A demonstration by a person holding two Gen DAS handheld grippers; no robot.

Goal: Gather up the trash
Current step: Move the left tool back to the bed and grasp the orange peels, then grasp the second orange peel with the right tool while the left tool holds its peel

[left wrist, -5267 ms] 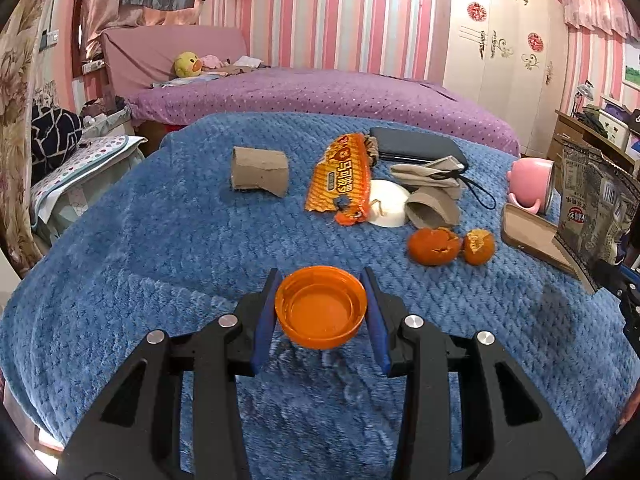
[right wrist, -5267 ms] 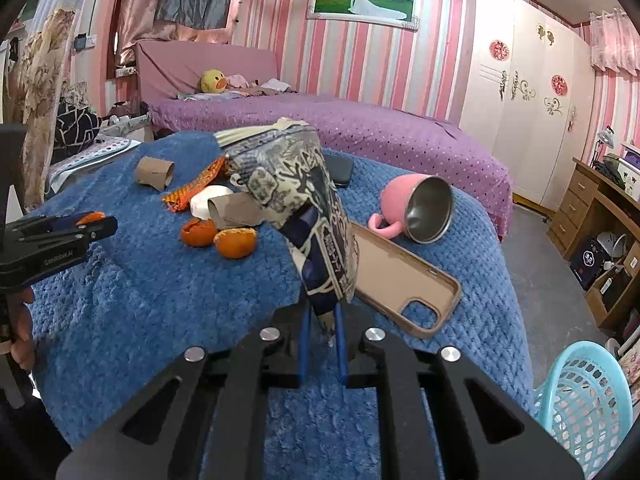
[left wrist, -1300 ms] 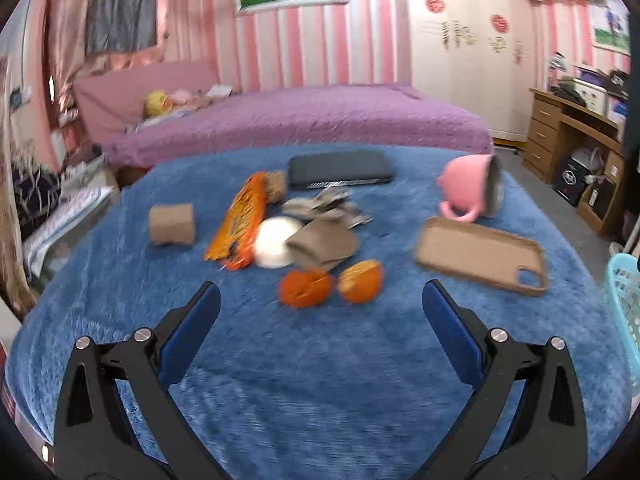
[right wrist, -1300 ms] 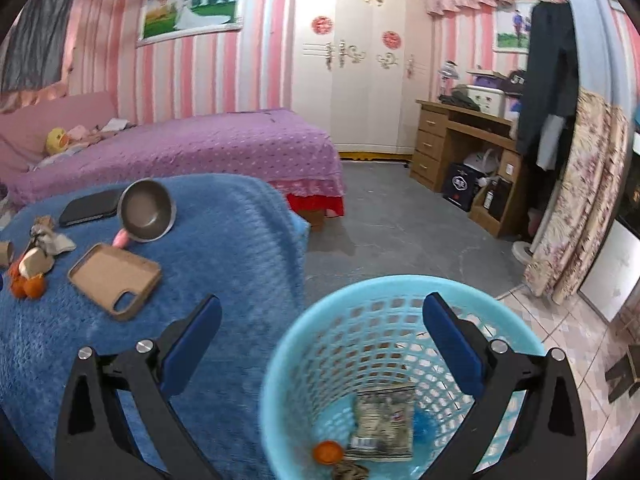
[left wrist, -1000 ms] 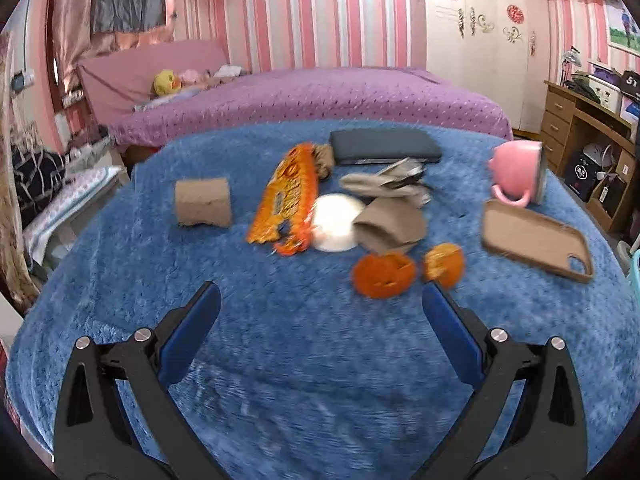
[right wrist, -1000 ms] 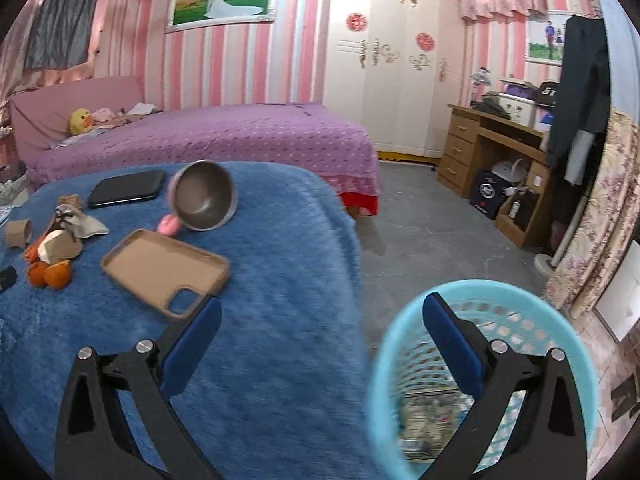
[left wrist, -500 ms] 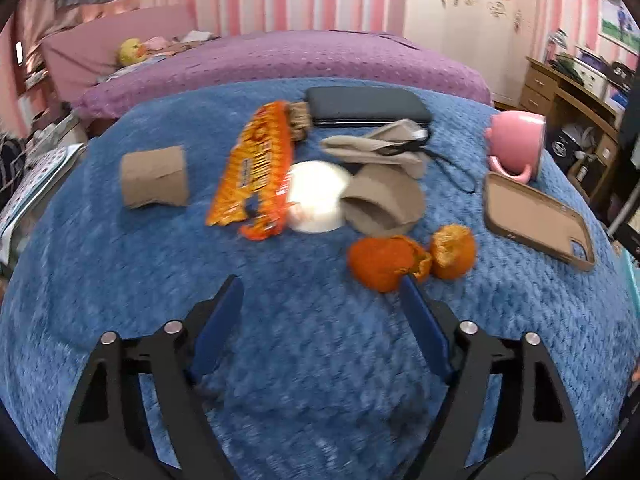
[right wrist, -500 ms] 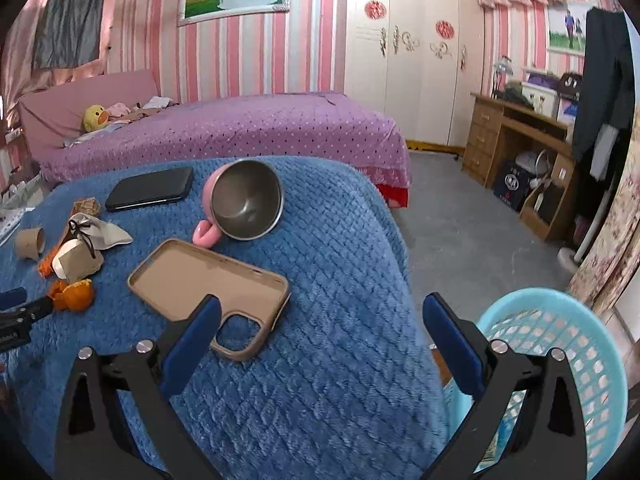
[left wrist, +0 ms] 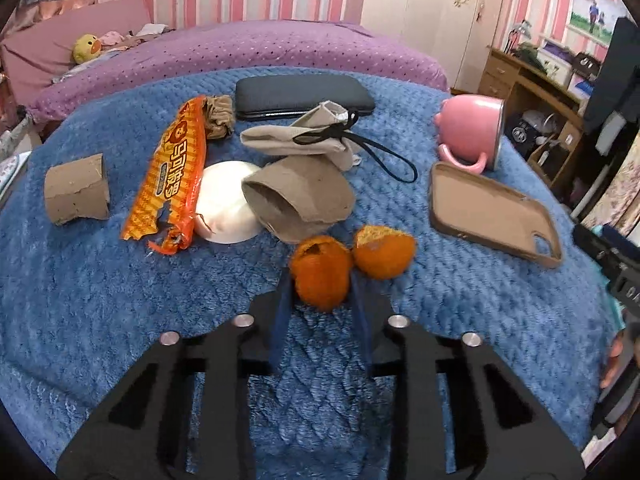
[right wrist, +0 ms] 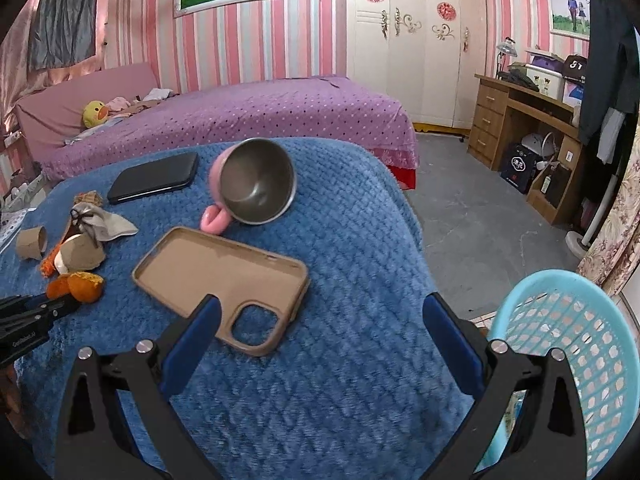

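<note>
My left gripper (left wrist: 320,286) is shut on an orange peel (left wrist: 320,276) lying on the blue blanket (left wrist: 100,288). A second orange peel (left wrist: 384,252) lies just right of it, touching. Beyond them lie a torn cardboard tube (left wrist: 298,198), a white lid (left wrist: 224,208), an orange snack wrapper (left wrist: 172,176), another cardboard tube (left wrist: 76,194) and a crumpled brown scrap (left wrist: 218,120). My right gripper (right wrist: 320,340) is open and empty above the blanket's right edge. The light blue trash basket (right wrist: 568,344) stands on the floor at the lower right.
A tan phone case (right wrist: 220,280), a pink mug on its side (right wrist: 252,186), a black phone (right wrist: 154,178) and a beige drawstring pouch (left wrist: 308,136) lie on the blanket. A purple bed (right wrist: 240,116) is behind. A wooden desk (right wrist: 528,120) stands at the right.
My left gripper has moved forward and down and closed on the nearer orange peel. My right gripper has swung left from over the basket to the blanket's edge, staying open.
</note>
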